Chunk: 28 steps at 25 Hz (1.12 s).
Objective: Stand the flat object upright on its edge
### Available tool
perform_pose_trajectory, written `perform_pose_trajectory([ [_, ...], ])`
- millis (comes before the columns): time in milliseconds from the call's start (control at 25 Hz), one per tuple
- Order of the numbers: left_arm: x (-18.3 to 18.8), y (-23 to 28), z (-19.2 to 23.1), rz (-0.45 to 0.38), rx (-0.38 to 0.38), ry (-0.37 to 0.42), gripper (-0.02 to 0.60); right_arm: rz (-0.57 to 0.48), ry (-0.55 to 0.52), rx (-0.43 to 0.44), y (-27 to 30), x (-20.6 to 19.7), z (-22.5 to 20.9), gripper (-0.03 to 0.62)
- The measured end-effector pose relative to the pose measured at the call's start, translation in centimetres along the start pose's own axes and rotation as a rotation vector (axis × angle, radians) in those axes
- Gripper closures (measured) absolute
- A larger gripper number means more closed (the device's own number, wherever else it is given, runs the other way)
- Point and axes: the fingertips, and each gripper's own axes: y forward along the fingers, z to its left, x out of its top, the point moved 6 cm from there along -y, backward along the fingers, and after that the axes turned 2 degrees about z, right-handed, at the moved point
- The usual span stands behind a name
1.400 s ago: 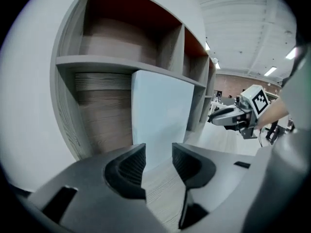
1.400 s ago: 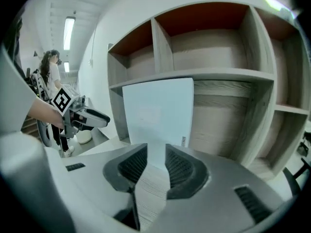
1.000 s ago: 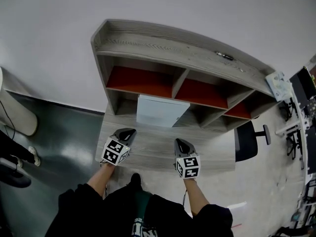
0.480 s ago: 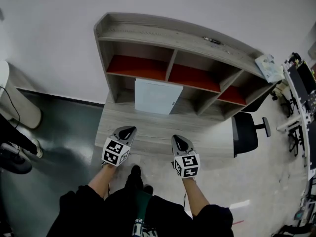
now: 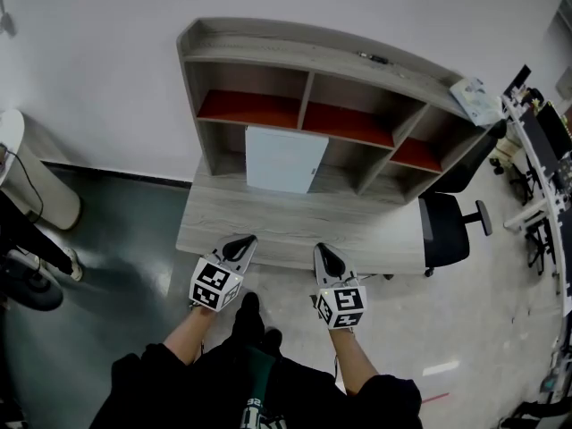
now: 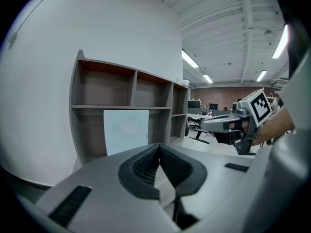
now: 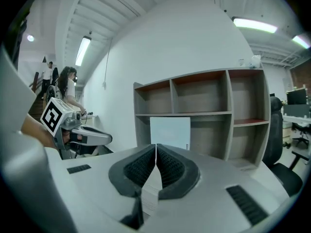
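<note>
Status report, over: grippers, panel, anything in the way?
Left gripper, right gripper shut, empty. Panel upright on desk, against shelf. Nothing in the way.

The white panel (image 7: 168, 130) has its bottom edge partly hidden behind the right gripper (image 7: 156, 147).

A grey wooden desk (image 5: 295, 231) carries a shelf unit (image 5: 295, 56) with red shelves. A black office chair (image 5: 444, 231) stands beside its right end.
</note>
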Motion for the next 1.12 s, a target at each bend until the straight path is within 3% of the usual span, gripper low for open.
perform_pose_trajectory([
  [1120, -0.6, -2.4, -1.3, -0.010, 0.005, 0.001, 0.569, -0.055, 0.010, -0.001, -3.5, 0.5, 1.4, 0.560],
])
